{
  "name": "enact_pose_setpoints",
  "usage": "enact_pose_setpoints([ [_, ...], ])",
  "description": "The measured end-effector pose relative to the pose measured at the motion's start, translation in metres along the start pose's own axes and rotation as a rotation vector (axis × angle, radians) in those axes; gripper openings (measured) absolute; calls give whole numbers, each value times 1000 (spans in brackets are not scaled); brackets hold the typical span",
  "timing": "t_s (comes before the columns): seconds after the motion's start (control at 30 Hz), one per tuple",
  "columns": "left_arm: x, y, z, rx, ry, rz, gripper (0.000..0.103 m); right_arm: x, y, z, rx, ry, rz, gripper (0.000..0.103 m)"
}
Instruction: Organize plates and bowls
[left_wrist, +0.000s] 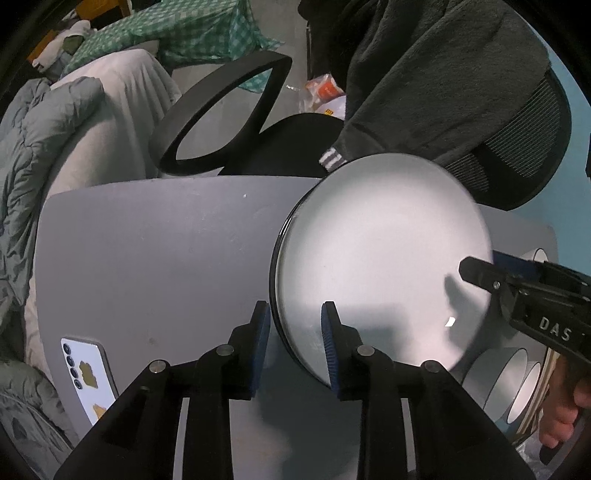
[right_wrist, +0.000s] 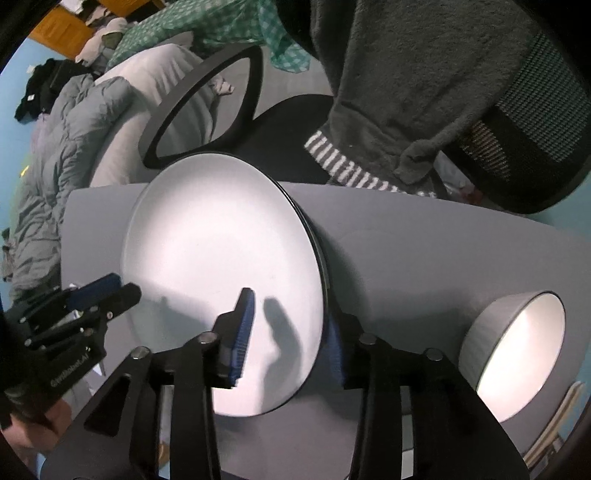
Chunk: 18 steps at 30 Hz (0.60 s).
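Observation:
A large white plate with a dark underside is held tilted above the grey table. My left gripper straddles its near-left rim with a visible gap at the left pad. My right gripper straddles the opposite rim, one pad on the white face, one behind; it shows in the left wrist view. The plate also shows in the right wrist view. A white bowl stands on the table to the right, and bowls show under the plate in the left wrist view.
A white phone lies at the table's left edge. A black office chair with a dark fleece garment stands behind the table. A bed with grey bedding is at the left.

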<state>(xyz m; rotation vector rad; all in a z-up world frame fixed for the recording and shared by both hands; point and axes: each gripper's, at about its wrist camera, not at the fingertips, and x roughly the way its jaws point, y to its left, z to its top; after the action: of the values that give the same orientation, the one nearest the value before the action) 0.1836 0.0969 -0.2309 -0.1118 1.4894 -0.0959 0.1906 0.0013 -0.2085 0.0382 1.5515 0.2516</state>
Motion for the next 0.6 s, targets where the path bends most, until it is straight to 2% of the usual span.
enact_pose_setpoints([
  [0.13, -14, -1, -6, -8, -27, -9, 29, -7, 3, -2, -23, -7, -10, 47],
  [0.3, -47, -2, -21, -12, -110, -24, 33, -34, 12, -12, -59, -67, -67, 47],
  [0.4, -67, -4, -31, -5, -167, -28, 42, -53, 18, -22, -80, -111, -89, 53],
  [0.47, -82, -6, -42, 3, -208, -32, 42, -67, 21, -29, -95, -145, -114, 58],
  [0.6, -104, -8, -64, 6, -262, -52, 45, -89, 23, -44, -100, -207, -152, 59],
])
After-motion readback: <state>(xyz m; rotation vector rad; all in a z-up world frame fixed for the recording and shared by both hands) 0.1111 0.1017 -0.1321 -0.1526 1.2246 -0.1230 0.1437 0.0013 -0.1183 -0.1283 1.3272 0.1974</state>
